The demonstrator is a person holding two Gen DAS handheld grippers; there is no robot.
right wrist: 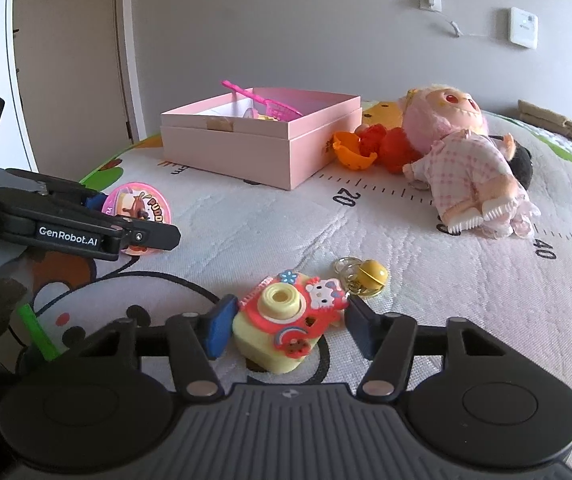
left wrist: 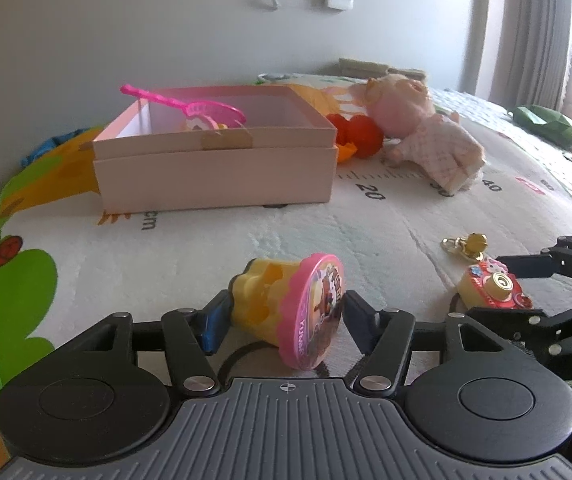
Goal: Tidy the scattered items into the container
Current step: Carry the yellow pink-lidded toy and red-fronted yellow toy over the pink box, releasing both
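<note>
A: Your left gripper point(left wrist: 283, 316) — how wide, what's in it?

B: Jaws part-closed, w/ the yellow cup toy point(left wrist: 286, 308) lying on its side between them, lower centre of the left wrist view. The blue pad at left is against the yellow body, the right one at the pink lid's rim. Looks like a grip, toy resting on the play mat point(left wrist: 366, 232).

A: Right one?

B: Your right gripper point(right wrist: 283, 322) is about as narrow, set round the toy camera point(right wrist: 281, 320), lower centre of the right wrist view. Left pad touches its yellow side. Right pad sits at the red front's edge; can't tell if it presses.

A: Any writing?

B: "GenRobot.AI" on the left tongs' side, seen at left in the right view. Lid shows "YUN…" in one view, "PUDD…" in the other. Mat has a ruler print: "cm", "20", "40".

A: Container?

B: Pink box point(left wrist: 213, 160), open, upper-left centre of the left view, well beyond your tongs, a pink net scoop point(left wrist: 189, 106) sticking out. Plush doll point(right wrist: 466, 160) and orange-red toys point(right wrist: 370, 148) lie just right of it. Gold bell keyring point(right wrist: 364, 276) is just past the camera.
</note>
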